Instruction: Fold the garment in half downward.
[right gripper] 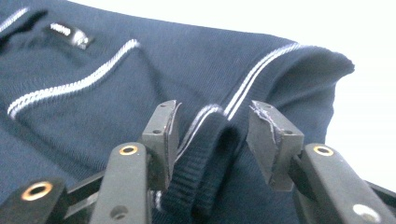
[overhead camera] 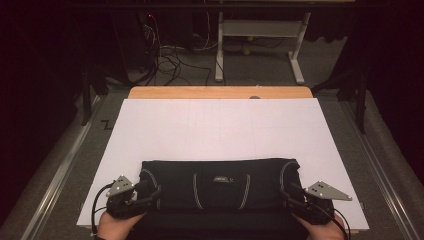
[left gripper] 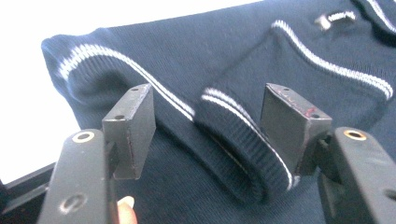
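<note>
Count: 1 dark navy sweater [overhead camera: 220, 186], 2 grippers, 1 white sheet [overhead camera: 220, 130] covering the counter [overhead camera: 220, 92].

Left gripper [overhead camera: 150, 195] sits at the sweater's left end, near the counter's front left corner. In the left gripper view its jaws stand apart, and a ribbed cuff [left gripper: 243, 144] with 2 white stripes lies between them, touching the right pad or nearly so; the left pad is clear of the cloth. No grip.

The sweater lies folded into a flat band along the front edge of the counter, its long axis running left to right. Its label [overhead camera: 221, 178] sits at mid-width and 2 curved white stripes flank it. The band's ends stop short of the sheet's left and right edges.

Right gripper [overhead camera: 295, 196] is at the sweater's right end, near the front right corner. In the right gripper view its jaws stand moderately apart around a ribbed fold [right gripper: 205, 158]; the left pad touches the cloth, the right pad stands off it. Not clamped.

Open room: the whole far half of the sheet is bare, up to the counter's wooden back edge.
</note>
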Demonstrator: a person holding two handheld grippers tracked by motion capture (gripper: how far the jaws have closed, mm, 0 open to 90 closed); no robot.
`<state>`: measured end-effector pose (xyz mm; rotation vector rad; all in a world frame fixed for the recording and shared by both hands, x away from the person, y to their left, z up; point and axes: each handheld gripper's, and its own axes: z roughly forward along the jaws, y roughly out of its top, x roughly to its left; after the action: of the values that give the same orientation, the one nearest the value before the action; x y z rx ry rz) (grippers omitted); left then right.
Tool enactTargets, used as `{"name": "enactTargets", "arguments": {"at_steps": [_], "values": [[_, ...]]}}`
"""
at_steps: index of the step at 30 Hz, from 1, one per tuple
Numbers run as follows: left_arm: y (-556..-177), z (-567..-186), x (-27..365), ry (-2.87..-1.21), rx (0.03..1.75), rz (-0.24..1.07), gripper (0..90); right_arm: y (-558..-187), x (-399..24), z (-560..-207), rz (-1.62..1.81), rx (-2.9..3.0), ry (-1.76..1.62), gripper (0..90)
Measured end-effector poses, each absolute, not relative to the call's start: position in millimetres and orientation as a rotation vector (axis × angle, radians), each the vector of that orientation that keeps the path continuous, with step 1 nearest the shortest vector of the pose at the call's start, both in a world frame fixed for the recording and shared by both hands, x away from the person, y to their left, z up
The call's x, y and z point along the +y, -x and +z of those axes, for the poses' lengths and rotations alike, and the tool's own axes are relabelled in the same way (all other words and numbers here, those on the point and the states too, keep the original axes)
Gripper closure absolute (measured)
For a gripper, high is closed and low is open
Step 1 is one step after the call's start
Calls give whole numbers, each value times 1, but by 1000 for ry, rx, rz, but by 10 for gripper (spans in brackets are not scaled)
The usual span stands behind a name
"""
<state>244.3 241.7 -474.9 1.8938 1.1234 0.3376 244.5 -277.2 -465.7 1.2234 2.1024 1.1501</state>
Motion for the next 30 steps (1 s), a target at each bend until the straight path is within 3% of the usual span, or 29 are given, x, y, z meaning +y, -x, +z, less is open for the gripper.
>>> {"name": "enactTargets", "arguments": {"at_steps": [4, 10, 17, 23, 30], "values": [[-249, -470, 251, -1841, 1112, 381, 304, -250, -282, -461, 1176, 2041, -1233, 474], [-268, -468, 261, -1802, 1188, 402, 128, -270, -289, -459, 1167, 1968, -1273, 347], [-304, -477, 259, -1849, 1297, 336, 110, -307, -291, -460, 1106, 1914, -1404, 176], [-320, -486, 253, -1932, 1407, 337, 135, -337, -292, -473, 1029, 2003, -1539, 193], [-318, -485, 246, -1949, 1392, 365, 327, -343, -282, -476, 985, 2055, -1501, 271]]}}
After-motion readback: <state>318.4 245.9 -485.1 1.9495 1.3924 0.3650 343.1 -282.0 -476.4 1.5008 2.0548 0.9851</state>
